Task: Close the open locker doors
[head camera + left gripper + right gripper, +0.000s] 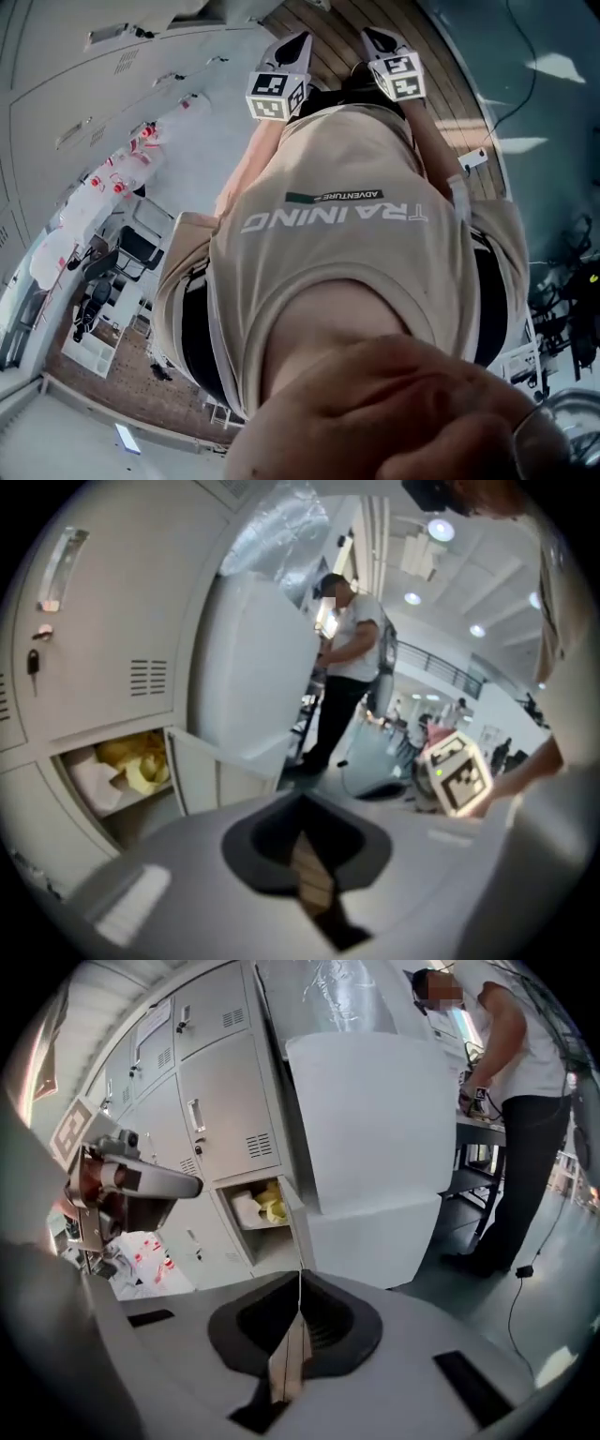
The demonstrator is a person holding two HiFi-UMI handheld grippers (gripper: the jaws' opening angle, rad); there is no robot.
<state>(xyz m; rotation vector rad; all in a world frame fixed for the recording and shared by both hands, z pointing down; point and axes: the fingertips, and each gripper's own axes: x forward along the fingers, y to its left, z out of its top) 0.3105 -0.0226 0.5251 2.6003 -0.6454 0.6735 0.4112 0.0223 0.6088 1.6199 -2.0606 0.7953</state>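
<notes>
A bank of grey lockers [216, 1101] stands ahead. One tall white locker door [366, 1119] hangs open. Below it, an open compartment [262, 1206] holds yellow and white things, and its small door [375, 1241] also swings out. In the left gripper view the same tall door [253, 677] and open compartment [131, 761] show at left. My left gripper [302, 803] and right gripper [300, 1279] are both shut on nothing, well short of the doors. From the head view both grippers [292, 47] [380, 39] are held out beyond my torso.
A person in a white shirt and dark trousers [516, 1101] stands at a bench to the right of the open doors; a cable [525, 1269] trails on the floor near their feet. Clear plastic bags with red marks [112, 178] lie by the lockers [75, 84].
</notes>
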